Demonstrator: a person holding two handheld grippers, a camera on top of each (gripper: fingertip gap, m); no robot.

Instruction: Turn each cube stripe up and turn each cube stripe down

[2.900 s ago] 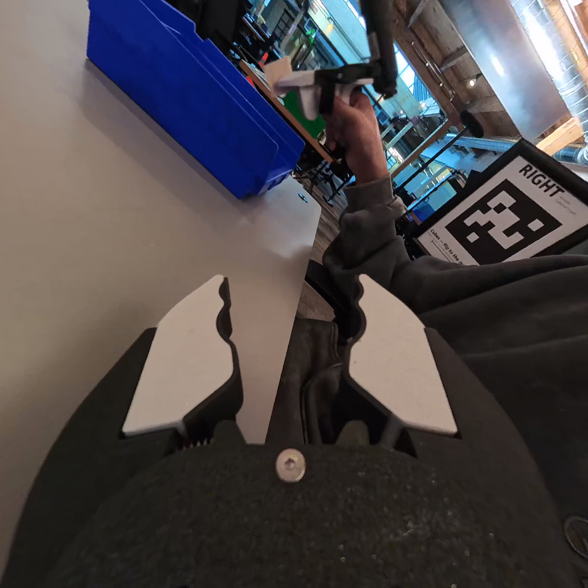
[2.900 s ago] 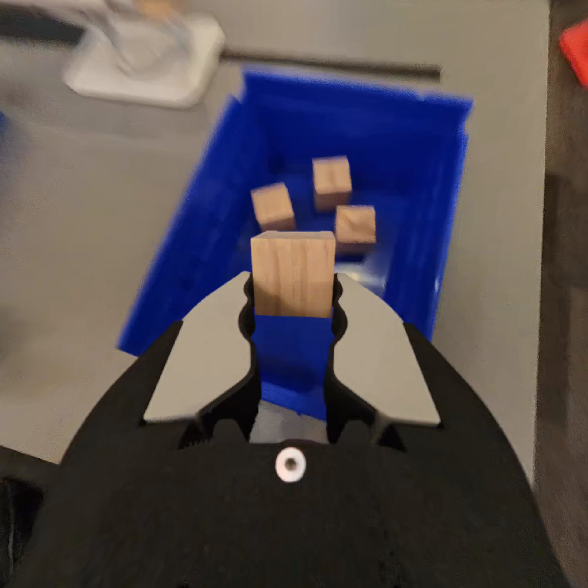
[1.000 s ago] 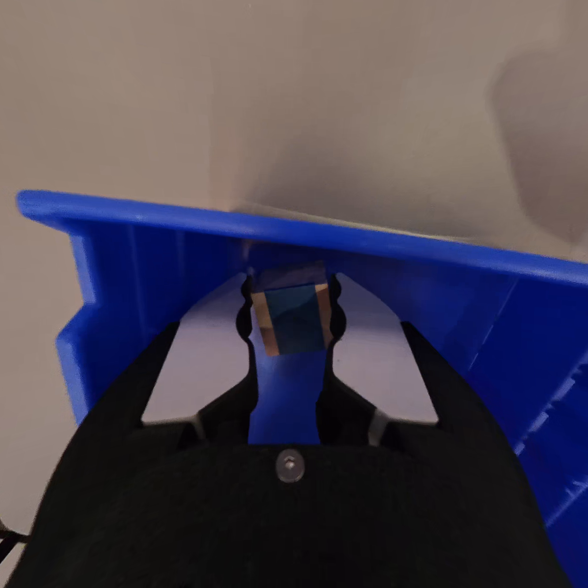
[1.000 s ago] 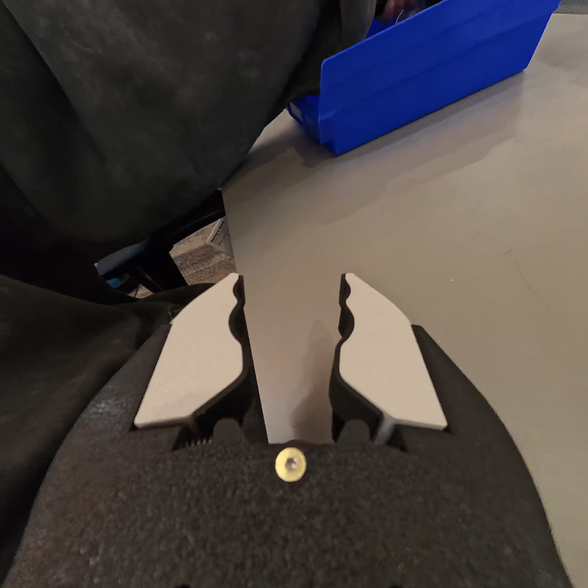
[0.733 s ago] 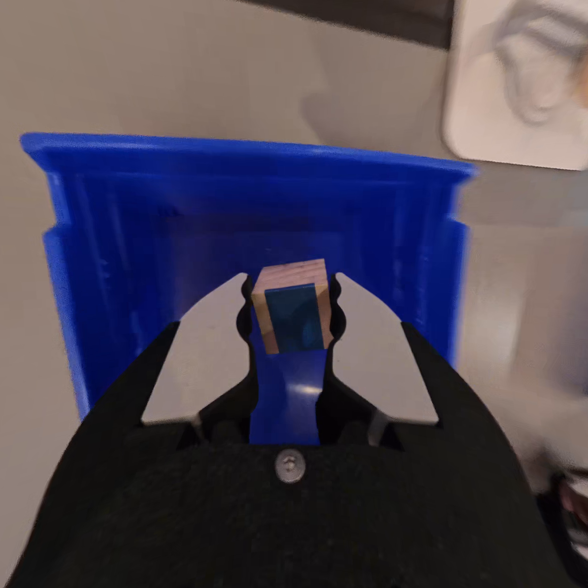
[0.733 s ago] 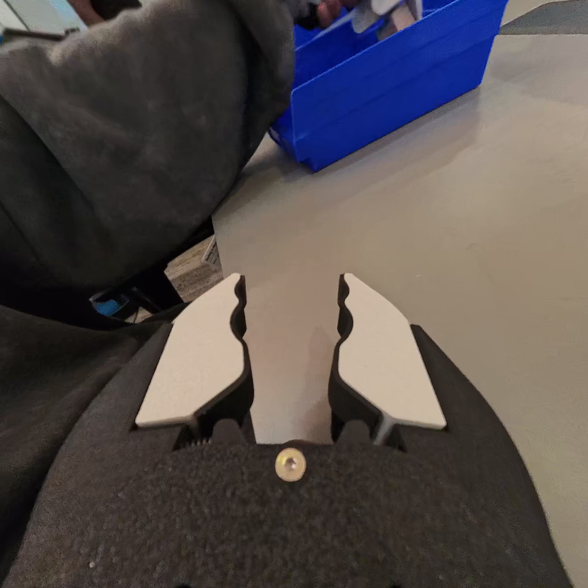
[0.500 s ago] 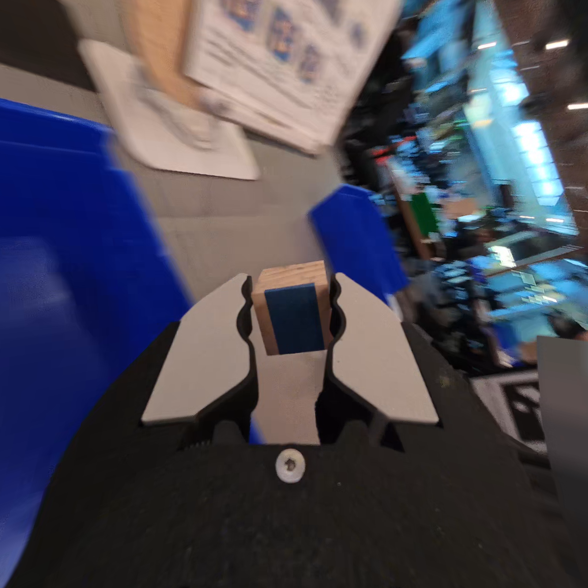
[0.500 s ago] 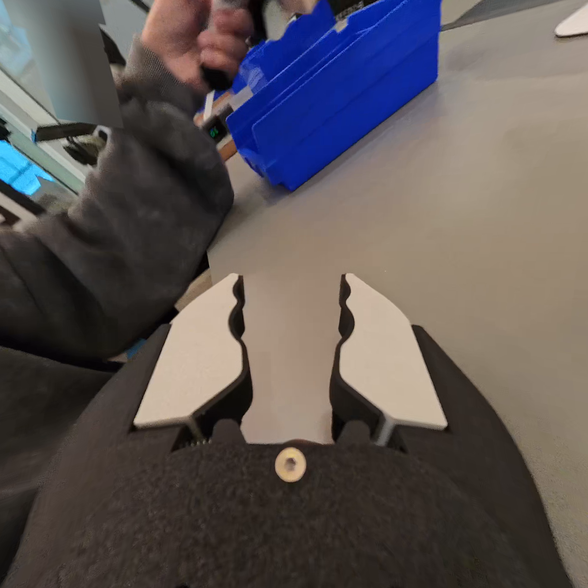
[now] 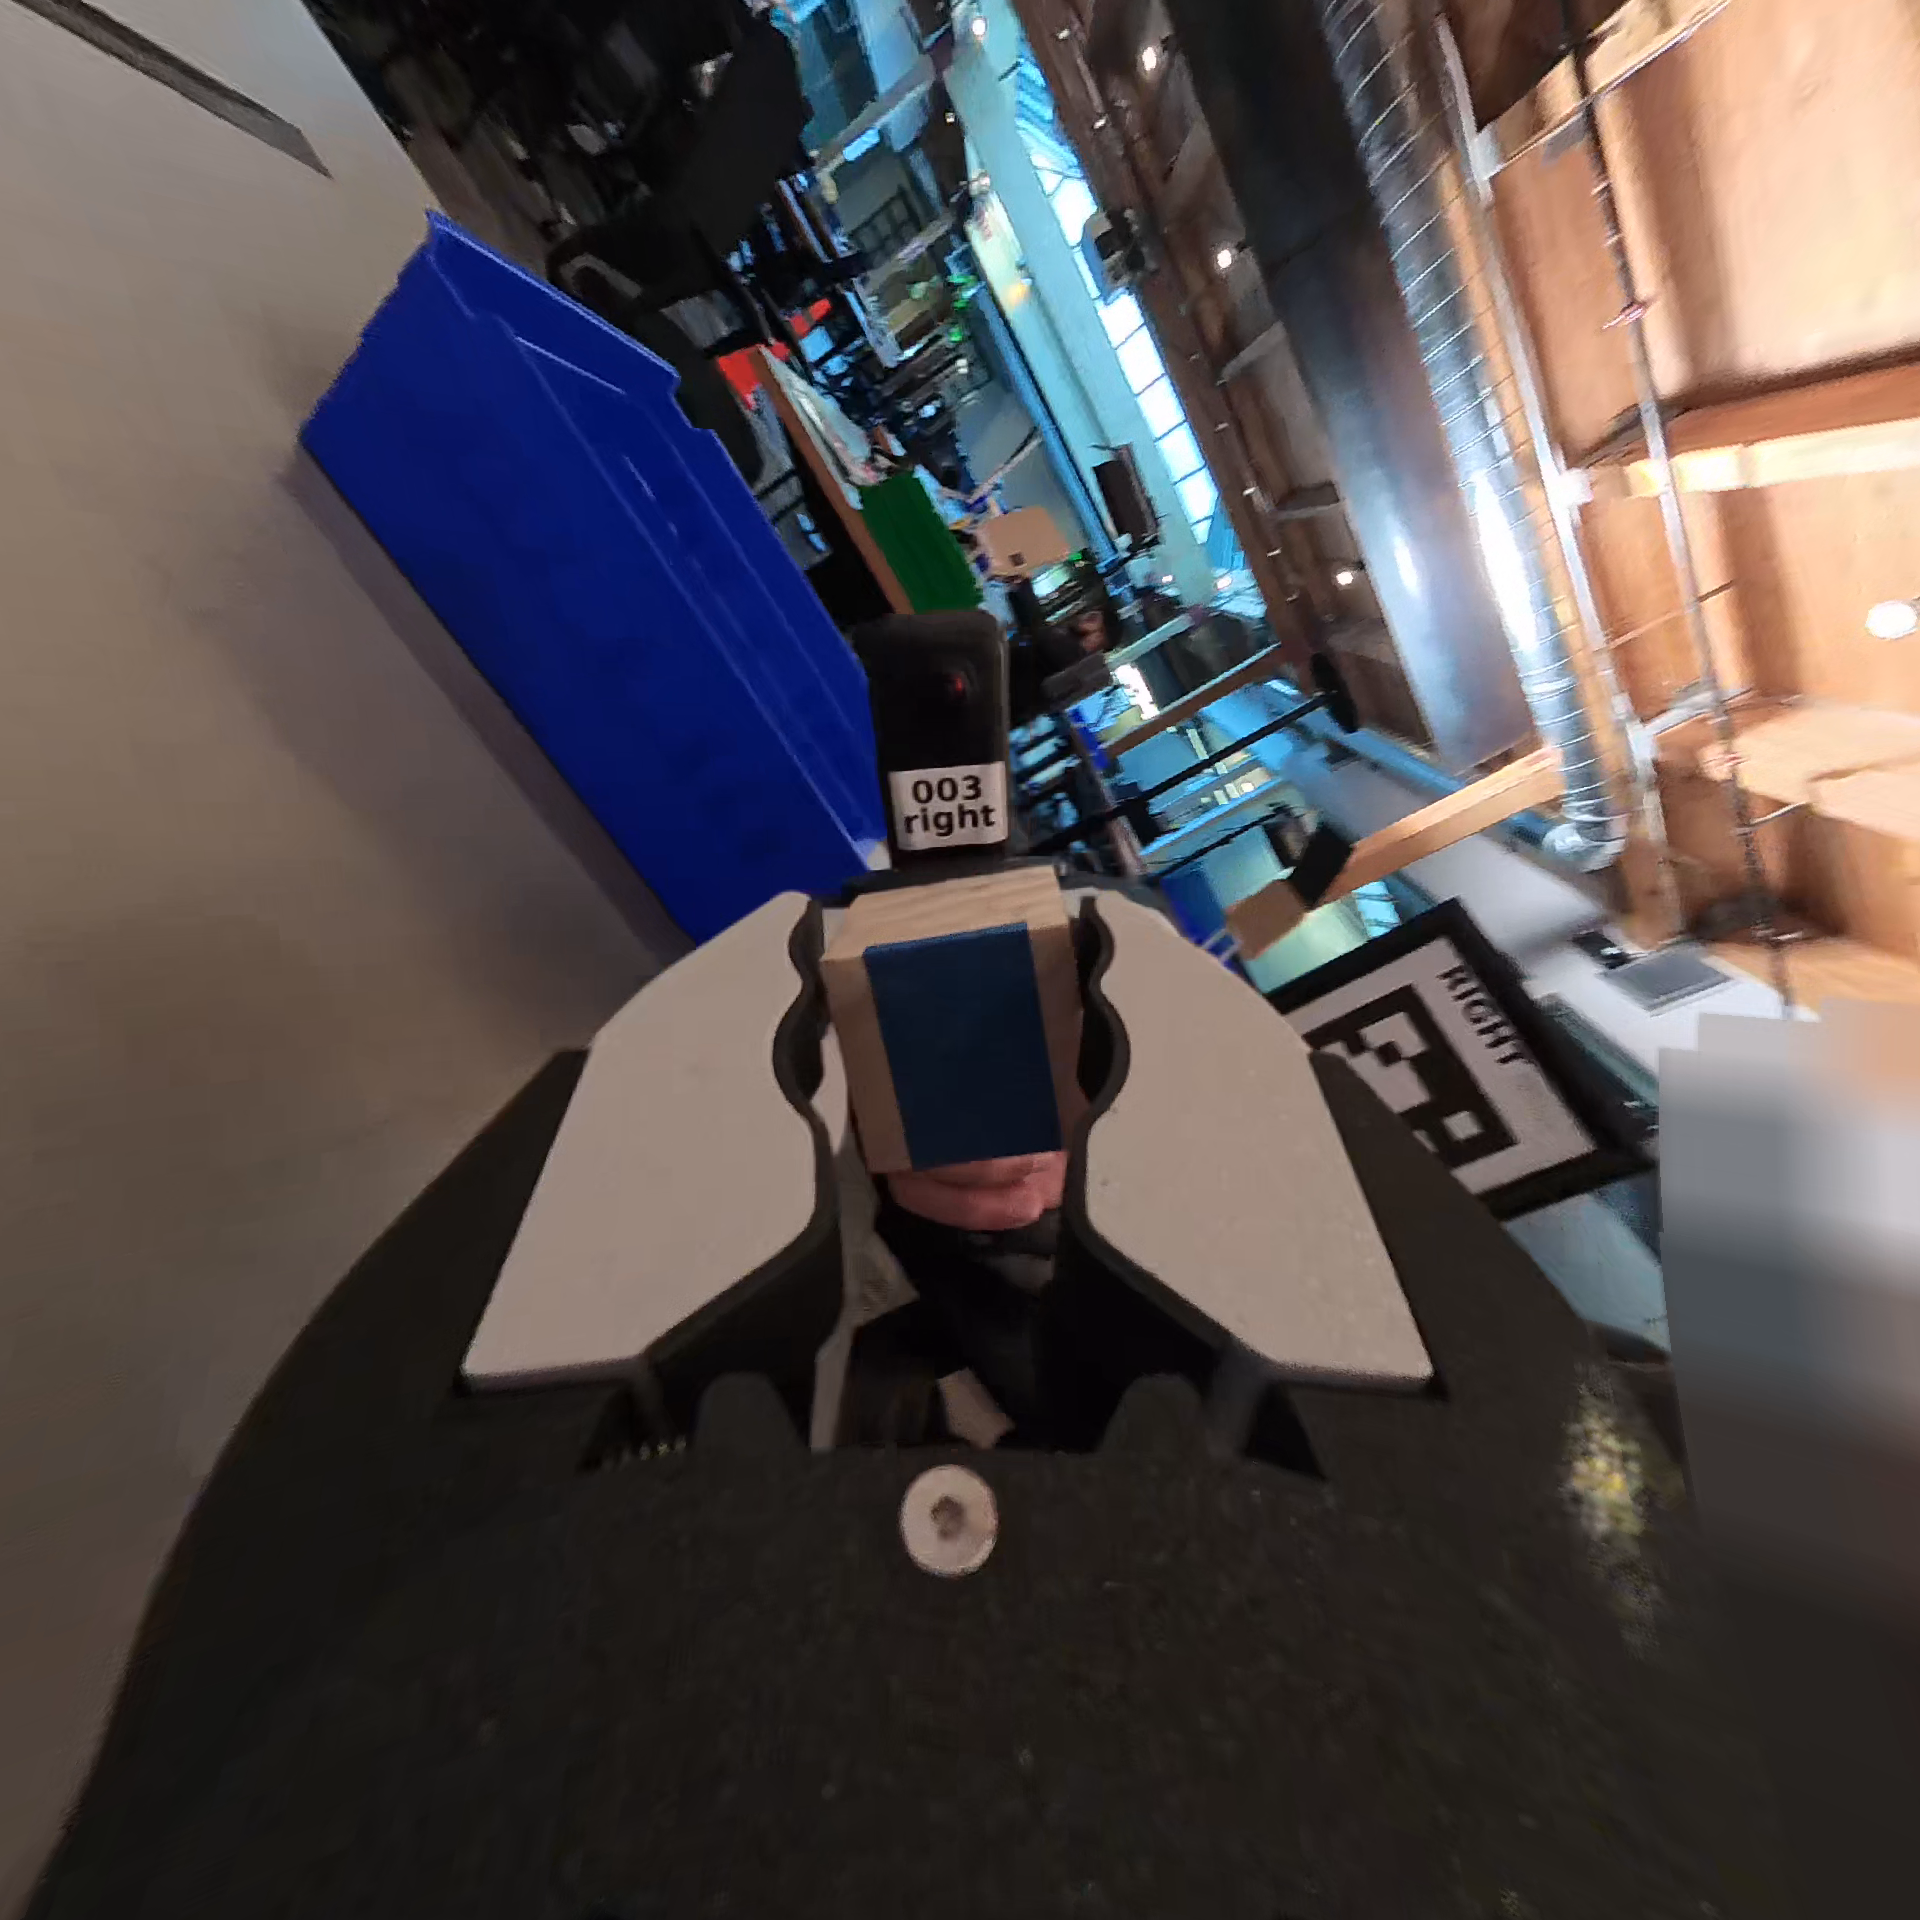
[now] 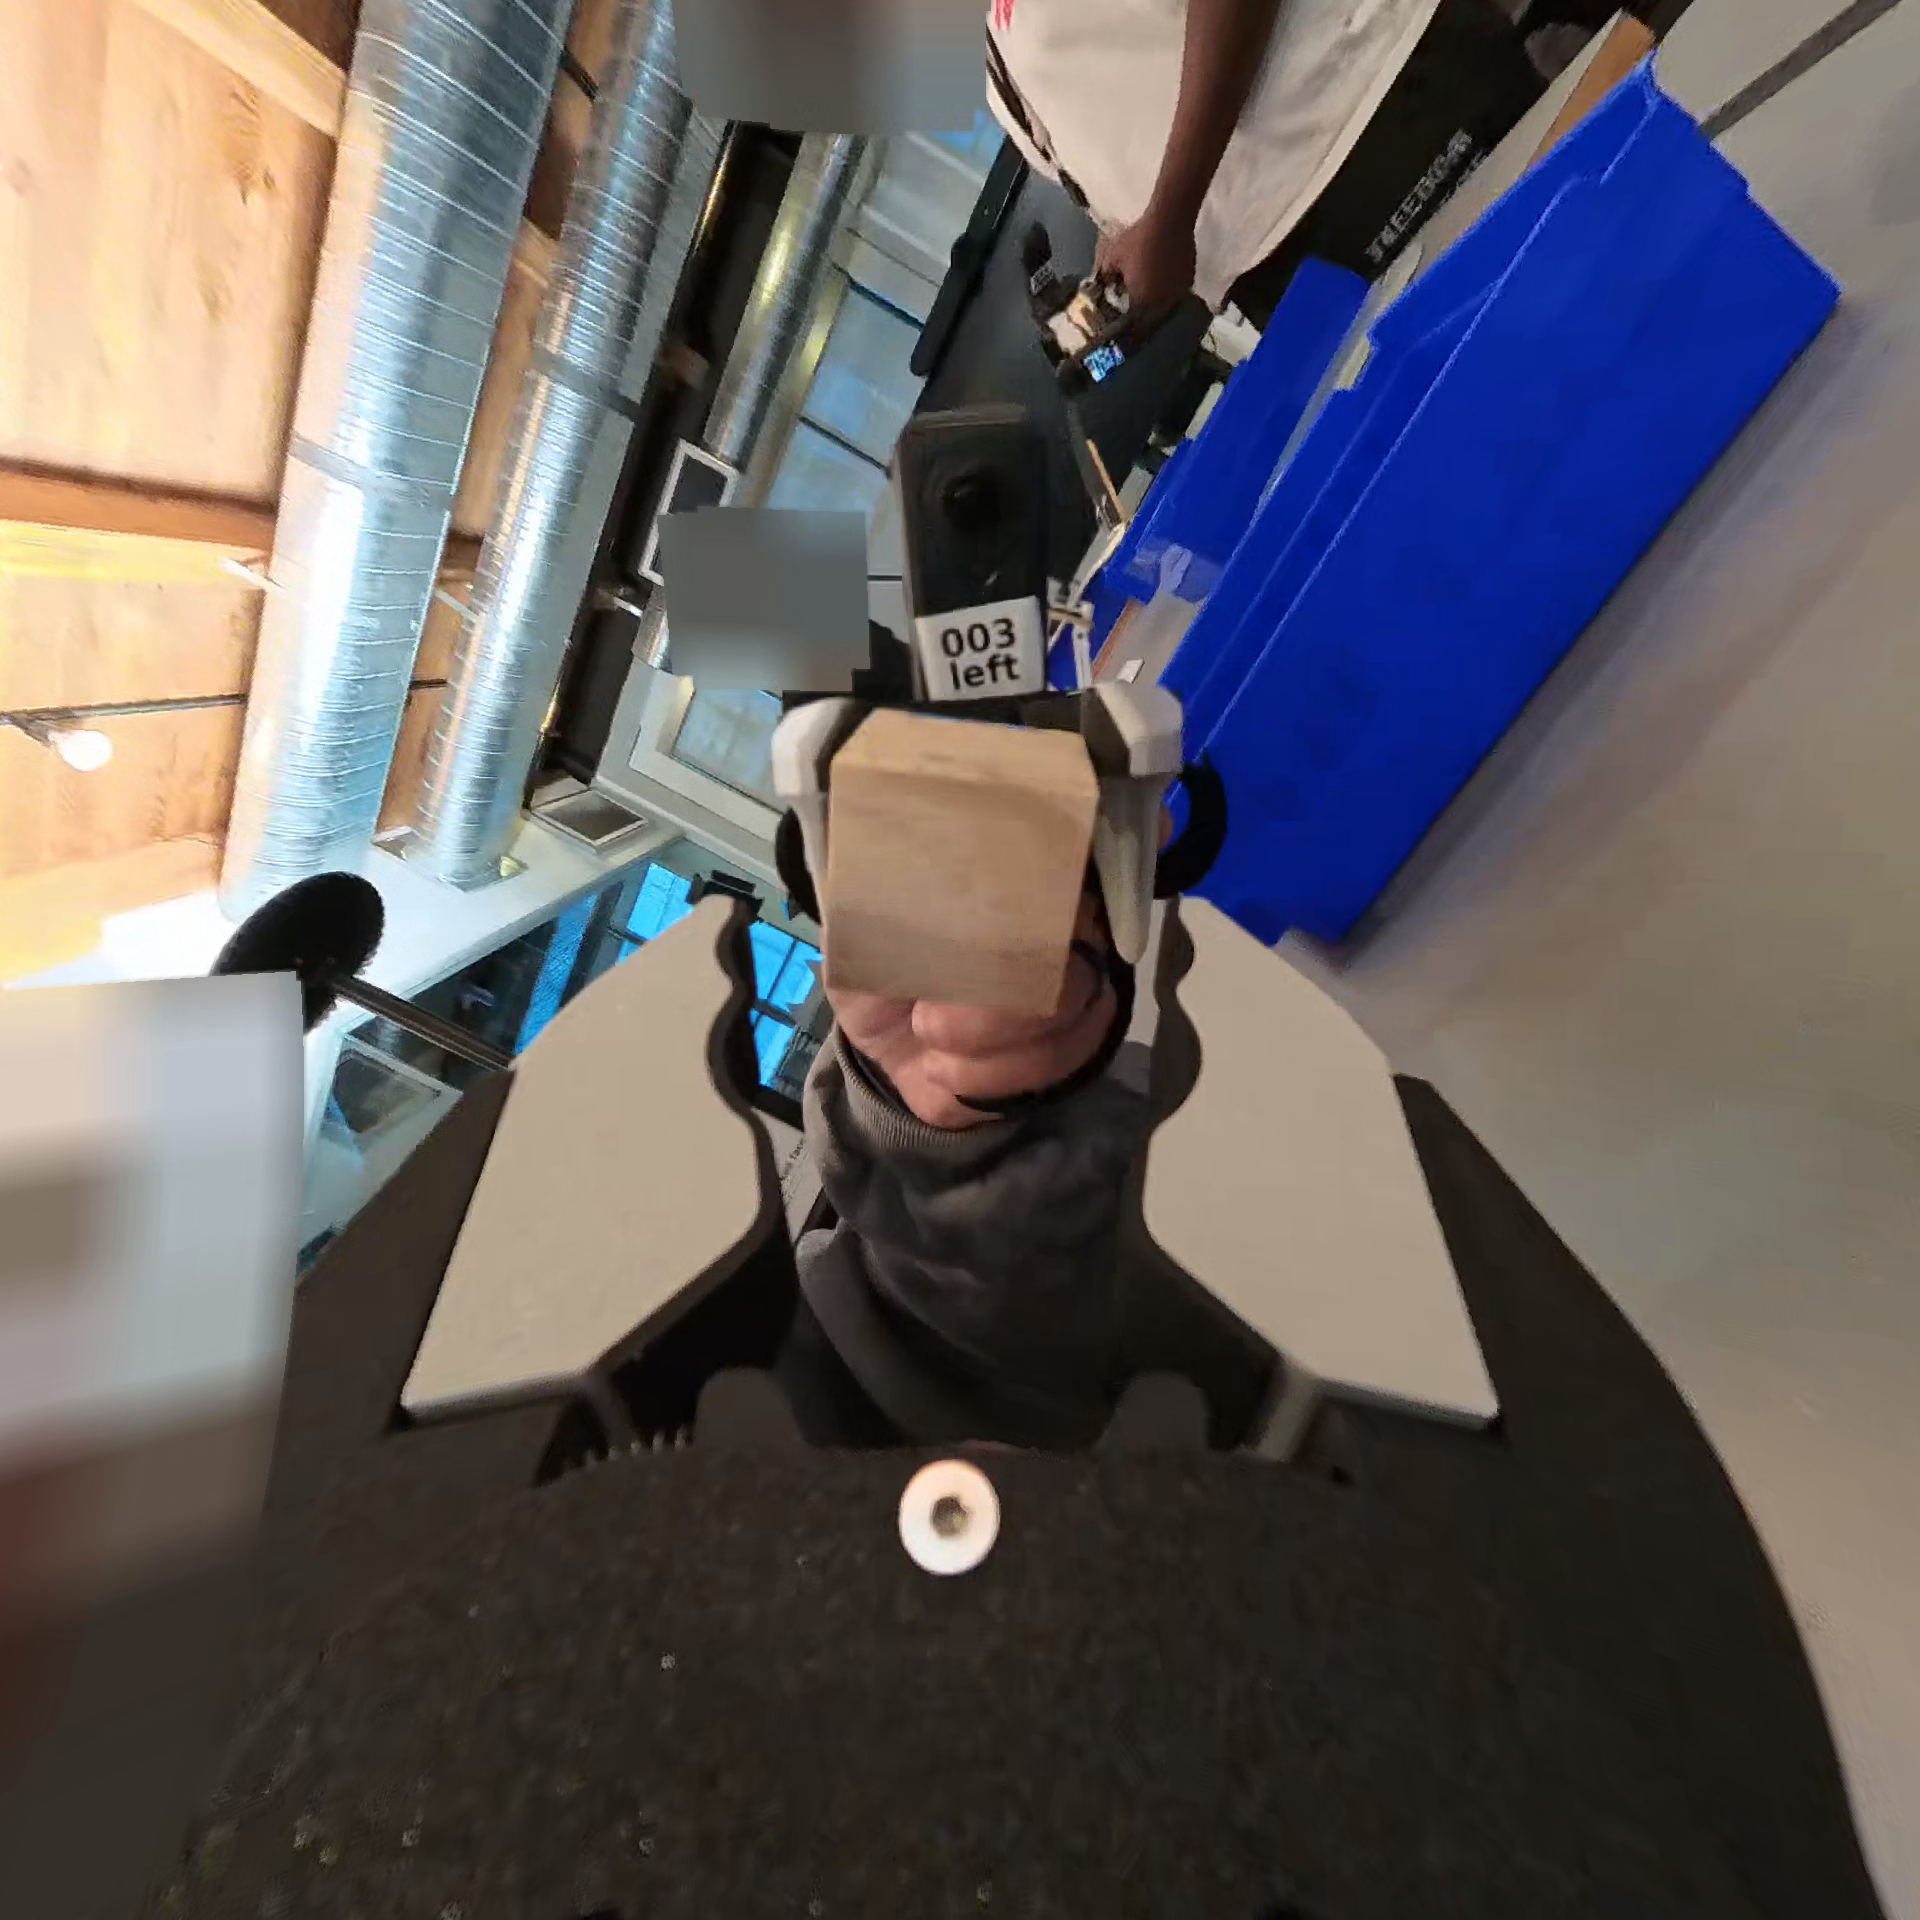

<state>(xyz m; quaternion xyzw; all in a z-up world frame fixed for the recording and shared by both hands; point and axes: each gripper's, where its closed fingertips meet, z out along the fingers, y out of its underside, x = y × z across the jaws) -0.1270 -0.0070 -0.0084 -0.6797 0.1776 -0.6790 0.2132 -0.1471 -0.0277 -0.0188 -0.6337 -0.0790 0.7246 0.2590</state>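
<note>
My left gripper [image 9: 948, 925] is shut on a wooden cube [image 9: 961, 1049], held in the air with its blue stripe facing this camera. The right gripper's camera body [image 9: 940, 717] shows just beyond the cube; its fingers are hidden. In the right wrist view my right gripper [image 10: 951, 914] is open and empty. The left gripper [image 10: 966, 738] faces it, holding the cube [image 10: 951, 873] with a plain face toward me. The cube sits in line with the gap, at or just past my fingertips, with no visible contact.
A blue bin [image 9: 582, 582] stands on the grey table [image 9: 208, 935] to the left; a blue bin also shows in the right wrist view [image 10: 1455, 540]. A framed marker card [image 9: 1455, 1081] stands at the right. A person in a white shirt [image 10: 1195, 125] stands behind.
My left gripper lifted the striped cube out of a blue bin and swung round to face the right gripper. My right gripper rose from the table edge and turned toward the cube, still open.
</note>
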